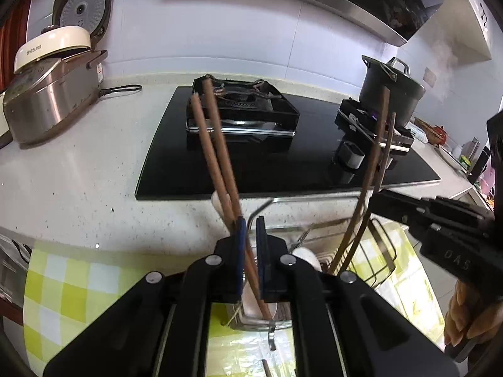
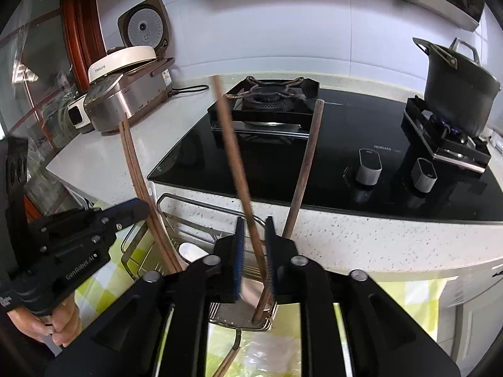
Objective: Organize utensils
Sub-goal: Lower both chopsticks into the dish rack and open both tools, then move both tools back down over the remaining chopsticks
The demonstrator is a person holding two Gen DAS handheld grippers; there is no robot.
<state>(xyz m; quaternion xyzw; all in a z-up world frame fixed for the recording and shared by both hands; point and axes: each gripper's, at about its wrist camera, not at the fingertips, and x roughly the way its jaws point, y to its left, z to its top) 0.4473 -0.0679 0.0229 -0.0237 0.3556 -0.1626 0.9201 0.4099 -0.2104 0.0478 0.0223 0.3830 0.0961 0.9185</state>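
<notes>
My left gripper (image 1: 251, 223) is open. A brown chopstick pair (image 1: 213, 144) leans against its left pad and runs down through the gap into a metal utensil holder (image 1: 251, 325). My right gripper (image 2: 254, 223) is also open. One brown chopstick (image 2: 234, 144) stands loose between its pads, and a second (image 2: 306, 163) passes outside the right finger. Both have their lower ends in the holder (image 2: 242, 319). In each wrist view the other gripper shows beside its own pair: the right gripper (image 1: 388, 200) and the left gripper (image 2: 138, 210).
The holder hangs in a wire rack (image 2: 176, 202) over a yellow checked cloth (image 1: 72, 286), below the counter edge. A white spoon (image 2: 191, 251) lies in the rack. Behind are a black cooktop (image 2: 333, 169), a dark pot (image 2: 459, 91) and an open rice cooker (image 1: 53, 100).
</notes>
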